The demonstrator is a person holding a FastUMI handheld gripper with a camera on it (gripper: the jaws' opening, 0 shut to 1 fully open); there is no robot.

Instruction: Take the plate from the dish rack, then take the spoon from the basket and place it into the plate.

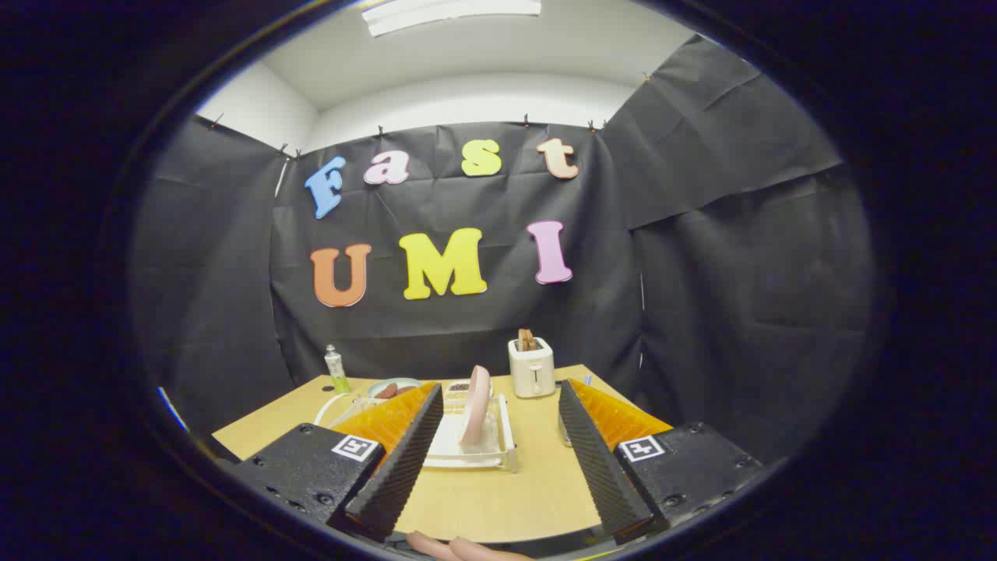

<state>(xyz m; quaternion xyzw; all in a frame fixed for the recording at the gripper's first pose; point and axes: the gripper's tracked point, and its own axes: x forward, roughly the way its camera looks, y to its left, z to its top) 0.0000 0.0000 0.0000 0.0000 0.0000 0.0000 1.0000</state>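
the gripper (500,467) is held low and level over the near part of the wooden surface (483,499), aimed straight across it toward the back wall, its two fingers (401,456) spread wide apart with nothing between them, so it is released. fingertips of the person's hand (456,549) show just under the gripper at the near edge. the plate (476,405) stands on edge in the white dish rack (477,444), upright with a slight lean, its rim turned toward the gripper so that it shows as a narrow pink oval whose long axis runs up and down. the rack lies flat on the surface just ahead of the fingers, in the gap between them and a little nearer the left finger, apart from both. a white toaster (532,368) with slices in its slots stands beyond the rack toward the right. behind the left finger sit a bowl (393,386), a small container (459,386) and a small bottle (336,368). the spoon and basket cannot be told apart from the things partly hidden behind the fingers.
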